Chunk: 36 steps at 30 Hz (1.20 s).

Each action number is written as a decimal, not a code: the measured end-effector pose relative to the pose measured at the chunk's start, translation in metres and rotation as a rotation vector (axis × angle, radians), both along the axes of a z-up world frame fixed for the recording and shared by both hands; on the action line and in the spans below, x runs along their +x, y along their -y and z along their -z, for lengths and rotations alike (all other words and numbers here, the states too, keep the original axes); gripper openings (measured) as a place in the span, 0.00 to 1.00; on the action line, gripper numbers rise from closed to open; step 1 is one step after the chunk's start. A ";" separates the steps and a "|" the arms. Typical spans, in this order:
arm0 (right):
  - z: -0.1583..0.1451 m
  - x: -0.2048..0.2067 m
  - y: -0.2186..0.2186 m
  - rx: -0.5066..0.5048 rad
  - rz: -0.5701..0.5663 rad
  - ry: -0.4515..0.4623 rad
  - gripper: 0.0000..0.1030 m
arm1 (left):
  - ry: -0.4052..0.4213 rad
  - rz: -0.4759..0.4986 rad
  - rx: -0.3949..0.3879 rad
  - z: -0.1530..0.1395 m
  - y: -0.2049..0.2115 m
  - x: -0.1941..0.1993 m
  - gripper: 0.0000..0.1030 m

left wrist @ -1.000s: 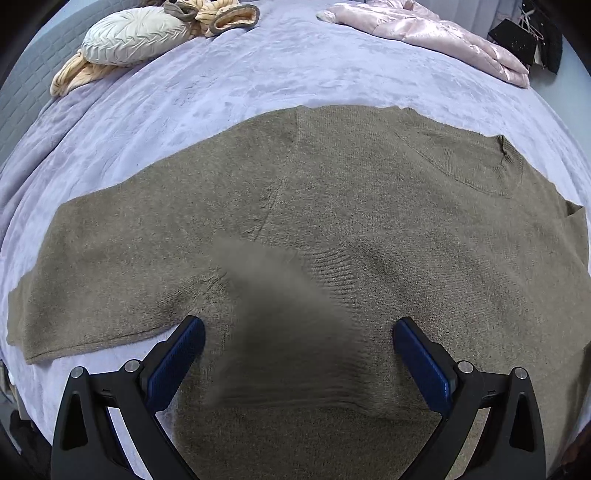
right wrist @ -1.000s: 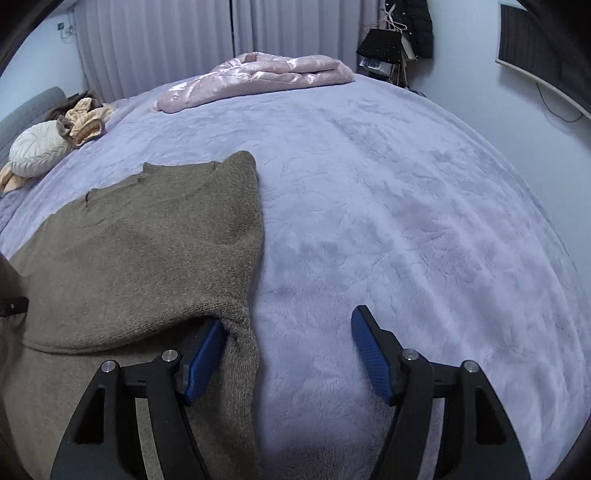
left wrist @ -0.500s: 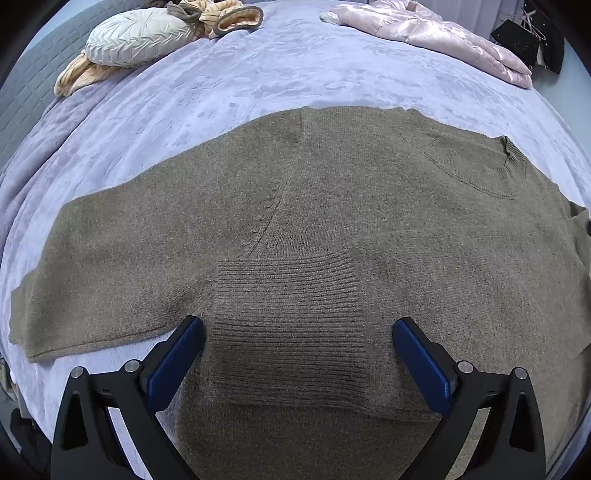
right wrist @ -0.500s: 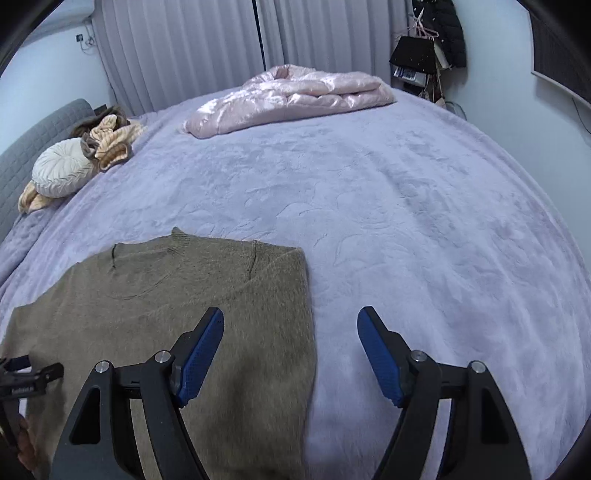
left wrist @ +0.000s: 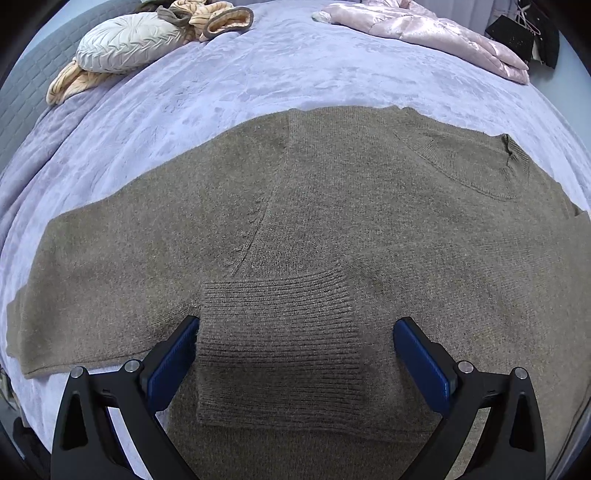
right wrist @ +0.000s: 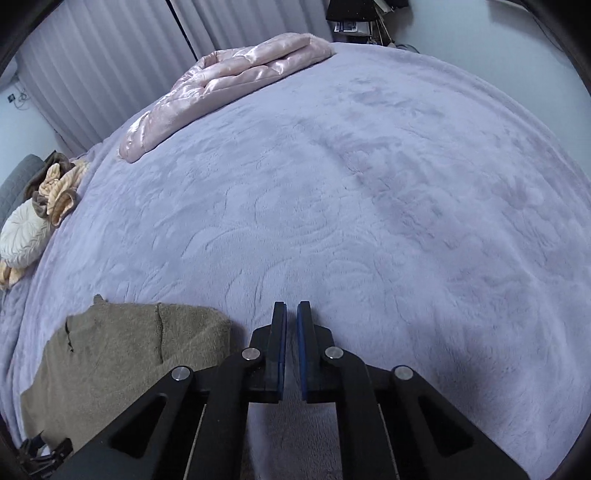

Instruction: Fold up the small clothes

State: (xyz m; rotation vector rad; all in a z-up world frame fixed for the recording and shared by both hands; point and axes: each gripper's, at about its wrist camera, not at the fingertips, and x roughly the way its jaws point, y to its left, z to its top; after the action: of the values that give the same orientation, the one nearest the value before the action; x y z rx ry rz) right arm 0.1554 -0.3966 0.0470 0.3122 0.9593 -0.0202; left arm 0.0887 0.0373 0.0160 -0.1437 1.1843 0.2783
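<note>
An olive-brown knit sweater (left wrist: 351, 206) lies flat on the lavender bedspread (left wrist: 258, 74). Its right sleeve is folded across the body, and the ribbed cuff (left wrist: 277, 332) rests between my left gripper's fingers. My left gripper (left wrist: 295, 354) is open and empty just above that cuff. The other sleeve stretches out to the left. In the right wrist view the sweater's shoulder and collar (right wrist: 122, 350) show at the lower left. My right gripper (right wrist: 291, 314) is shut and empty, above bare bedspread (right wrist: 369, 203) to the right of the sweater.
A pink satin quilted jacket (right wrist: 221, 85) lies at the far side of the bed. A round white pillow (left wrist: 125, 44) and a peach striped cloth (left wrist: 218, 18) lie at the far left. Curtains (right wrist: 110, 55) hang behind the bed.
The sleeve has come to rest on the sweater body with my left gripper open over it. My right gripper rose away from the sweater's right edge and closed.
</note>
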 end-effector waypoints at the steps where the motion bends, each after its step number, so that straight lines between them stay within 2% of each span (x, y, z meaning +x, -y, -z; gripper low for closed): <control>1: -0.007 -0.011 -0.006 -0.003 -0.031 0.025 0.08 | 0.001 0.002 0.007 -0.001 0.001 -0.001 1.00; 3: -0.017 -0.029 -0.019 -0.012 -0.095 0.058 0.20 | 0.003 0.004 0.020 -0.003 0.004 -0.003 1.00; 4: -0.021 -0.036 -0.027 -0.031 -0.115 0.069 0.43 | 0.004 0.005 0.020 -0.004 0.005 -0.003 1.00; 5: -0.022 -0.041 -0.034 -0.055 -0.129 0.069 0.71 | 0.004 0.007 0.018 -0.005 0.006 -0.004 1.00; 6: -0.022 -0.045 -0.042 -0.070 -0.148 0.061 0.80 | 0.006 0.009 0.015 -0.007 0.007 -0.005 1.00; 7: -0.020 -0.048 -0.048 -0.080 -0.169 0.057 0.82 | 0.008 0.013 0.012 -0.008 0.008 -0.007 1.00; 9: -0.011 -0.048 -0.061 -0.127 -0.203 0.000 0.77 | 0.018 0.021 0.006 -0.013 0.010 -0.012 1.00; 10: -0.004 -0.049 -0.066 -0.131 -0.233 -0.028 0.59 | 0.024 0.027 0.004 -0.016 0.012 -0.014 1.00; 11: 0.006 -0.049 -0.068 -0.123 -0.265 -0.060 0.32 | 0.026 0.030 0.005 -0.018 0.014 -0.016 1.00; 13: 0.013 -0.050 -0.064 -0.107 -0.259 -0.061 0.13 | 0.029 0.032 0.004 -0.020 0.016 -0.015 1.00; 15: 0.011 -0.050 -0.040 -0.009 -0.195 -0.027 0.08 | 0.040 0.039 -0.017 -0.024 0.021 -0.015 1.00; 17: 0.013 -0.047 -0.014 0.025 -0.108 -0.023 0.07 | 0.043 0.057 -0.017 -0.023 0.026 -0.011 1.00; 20: 0.026 -0.043 0.005 0.035 -0.081 -0.059 0.06 | -0.018 0.071 0.057 -0.004 0.031 0.002 1.00; 24: 0.005 -0.063 0.004 0.022 -0.080 -0.017 0.07 | -0.002 0.043 0.007 -0.007 0.023 -0.003 1.00; 27: -0.022 -0.089 -0.024 0.012 -0.163 0.059 0.09 | 0.026 0.037 -0.002 -0.016 0.020 -0.009 1.00; 28: -0.026 -0.098 -0.035 0.024 -0.202 0.067 0.17 | 0.033 0.035 -0.006 -0.018 0.020 -0.012 1.00; 29: -0.028 -0.105 -0.047 0.035 -0.235 0.072 0.37 | 0.033 0.036 -0.007 -0.018 0.020 -0.014 1.00; 31: -0.026 -0.119 -0.068 0.041 -0.292 0.079 0.67 | 0.019 0.043 -0.007 -0.013 0.020 -0.016 1.00; 33: -0.016 -0.125 -0.081 -0.007 -0.312 0.074 0.68 | -0.018 0.052 -0.009 -0.002 0.017 -0.015 1.00; 36: 0.014 -0.122 -0.071 -0.056 -0.244 -0.016 0.64 | -0.016 0.041 -0.073 0.002 0.004 -0.019 1.00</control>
State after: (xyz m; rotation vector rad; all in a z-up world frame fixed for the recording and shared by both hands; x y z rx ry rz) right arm 0.0336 -0.3253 0.0333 0.1417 1.0061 0.1735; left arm 0.0702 0.0330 0.0142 -0.1807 1.2126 0.2009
